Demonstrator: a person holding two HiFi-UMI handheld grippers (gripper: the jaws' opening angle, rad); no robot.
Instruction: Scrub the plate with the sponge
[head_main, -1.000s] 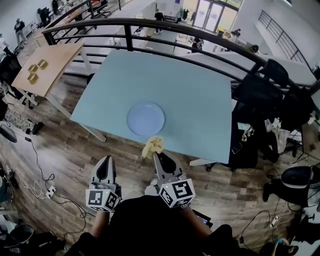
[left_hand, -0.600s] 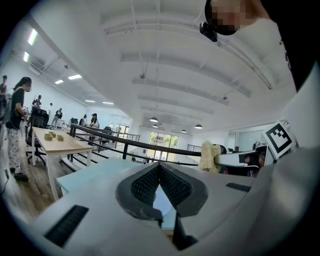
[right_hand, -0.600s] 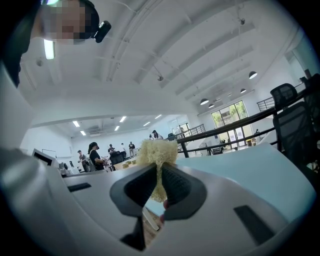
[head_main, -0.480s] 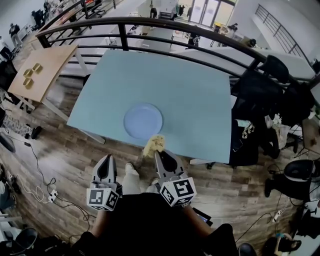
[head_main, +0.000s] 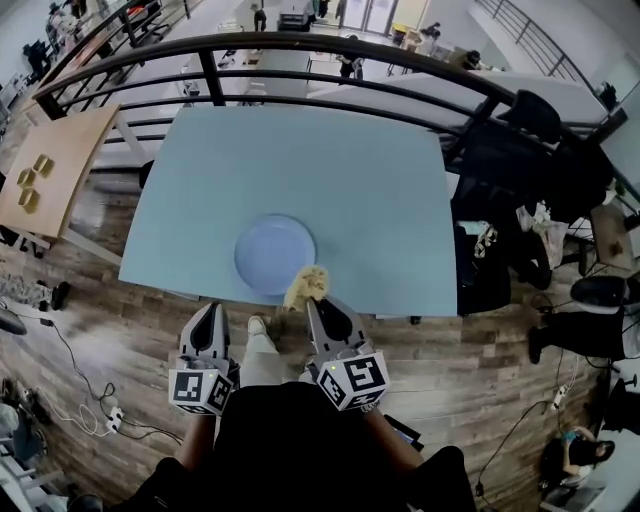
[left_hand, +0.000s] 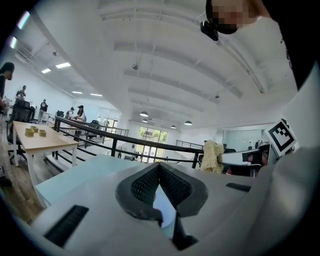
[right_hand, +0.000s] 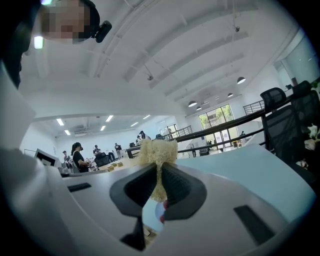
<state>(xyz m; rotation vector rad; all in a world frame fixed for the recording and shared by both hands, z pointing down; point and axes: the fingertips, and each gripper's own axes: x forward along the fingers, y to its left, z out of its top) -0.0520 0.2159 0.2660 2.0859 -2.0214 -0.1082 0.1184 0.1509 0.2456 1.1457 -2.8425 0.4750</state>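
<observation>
A pale blue round plate (head_main: 274, 254) lies near the front edge of the light blue table (head_main: 300, 170). My right gripper (head_main: 310, 300) is shut on a yellowish sponge (head_main: 306, 285), held at the plate's near right rim; the sponge (right_hand: 157, 155) pokes up between the jaws in the right gripper view. My left gripper (head_main: 207, 325) hangs short of the table edge, left of the plate, shut with nothing in it; in its own view the tips (left_hand: 159, 167) meet, with the sponge (left_hand: 213, 157) off to the right.
A black railing (head_main: 300, 50) runs behind the table. A wooden table (head_main: 45, 175) with small yellow blocks stands at the left. Dark office chairs (head_main: 525, 150) and clutter stand at the right. Cables lie on the wooden floor (head_main: 80, 330).
The view has shifted: table and plate sit closer and lower left in the head view. The right gripper with the sponge now reaches the plate's near rim.
</observation>
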